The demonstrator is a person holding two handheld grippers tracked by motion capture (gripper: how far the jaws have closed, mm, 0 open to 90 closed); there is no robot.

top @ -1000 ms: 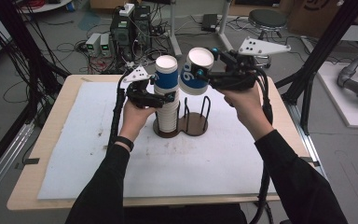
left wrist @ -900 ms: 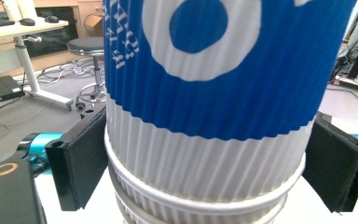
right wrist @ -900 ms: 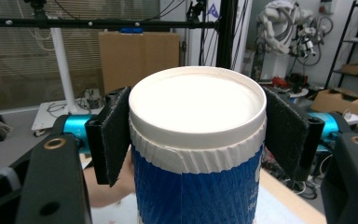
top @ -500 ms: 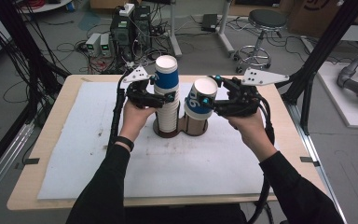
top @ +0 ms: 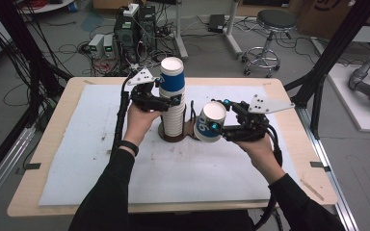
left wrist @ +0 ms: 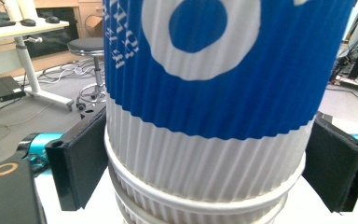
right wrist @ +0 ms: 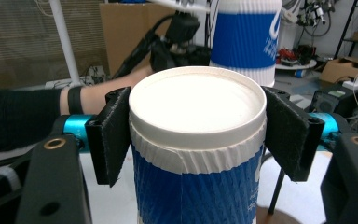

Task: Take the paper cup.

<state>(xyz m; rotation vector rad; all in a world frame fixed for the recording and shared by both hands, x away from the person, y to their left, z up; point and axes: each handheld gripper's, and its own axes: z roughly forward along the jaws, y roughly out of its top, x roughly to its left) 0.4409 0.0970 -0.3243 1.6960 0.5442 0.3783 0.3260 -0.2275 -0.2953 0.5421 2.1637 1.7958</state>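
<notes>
Paper cups at a two-post holder: both tongs engaged.

Right tongs (right wrist: 193,140) are clamped on an inverted paper cup (top: 211,122), tilted over the holder's empty wire post (top: 192,109); left tongs (left wrist: 205,163) pinch the cup stack (top: 172,101) on the table (top: 289,159). The ribbed cup looks light and crushable: grip gently, mid-sleeve. Stack and post crowd the descent; stool (top: 274,21) and cables are well clear.

White lettering on the blue cup sleeve (left wrist: 223,70) is unreadable.

The right claw (top: 217,126) has lowered its cup (top: 210,121) beside the stack (top: 173,103).
</notes>
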